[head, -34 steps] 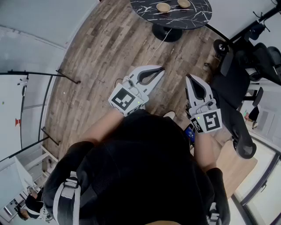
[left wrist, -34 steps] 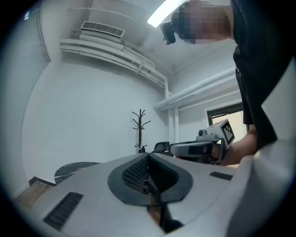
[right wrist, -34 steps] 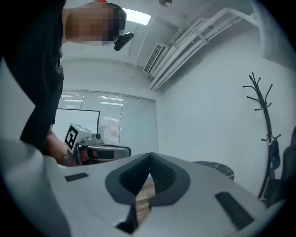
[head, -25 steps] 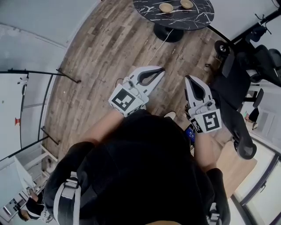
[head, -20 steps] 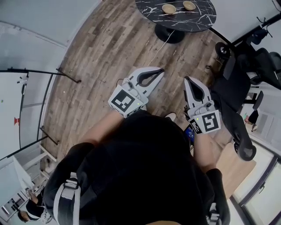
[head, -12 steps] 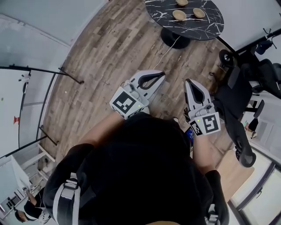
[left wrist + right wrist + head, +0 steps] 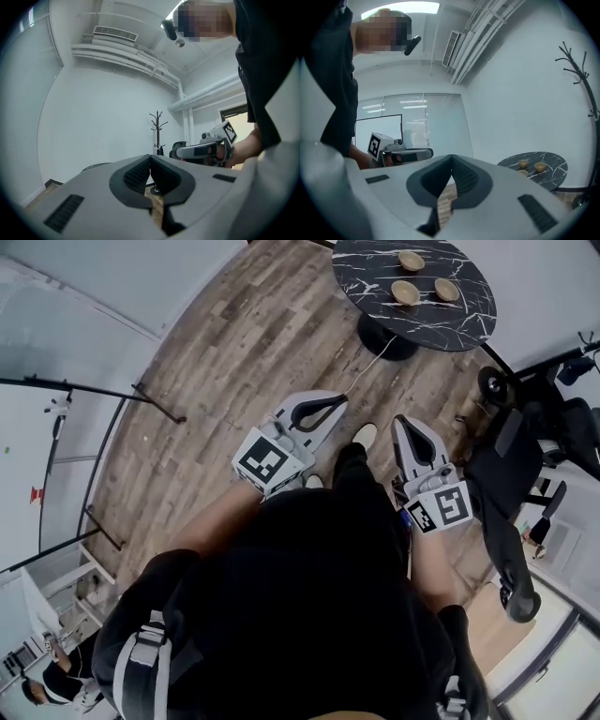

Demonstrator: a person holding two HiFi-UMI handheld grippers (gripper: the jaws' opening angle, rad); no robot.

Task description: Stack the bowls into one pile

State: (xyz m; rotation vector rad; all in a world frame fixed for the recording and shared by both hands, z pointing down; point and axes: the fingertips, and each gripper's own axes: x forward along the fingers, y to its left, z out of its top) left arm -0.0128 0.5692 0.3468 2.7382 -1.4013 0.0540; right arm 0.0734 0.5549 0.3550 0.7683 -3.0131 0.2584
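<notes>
Left claw (image 7: 339, 401) and right claw (image 7: 401, 420) are both closed with nothing between them, held level near us. Three small tan wooden bowls (image 7: 405, 292) sit unstacked on the round black marble tabletop (image 7: 370, 268), far off and well apart from both claws. We'd flag one risk: arriving with the claws closed and knocking a bowl off the edge. Versus earlier, the tabletop is nearer and a third bowl now shows.

Round black table (image 7: 370, 273) w/ white lines (like marble) stands on a wood floor (image 7: 244, 343). 3 small tan bowls (image 7: 405, 292) sit on it, apart, not stacked.
</notes>
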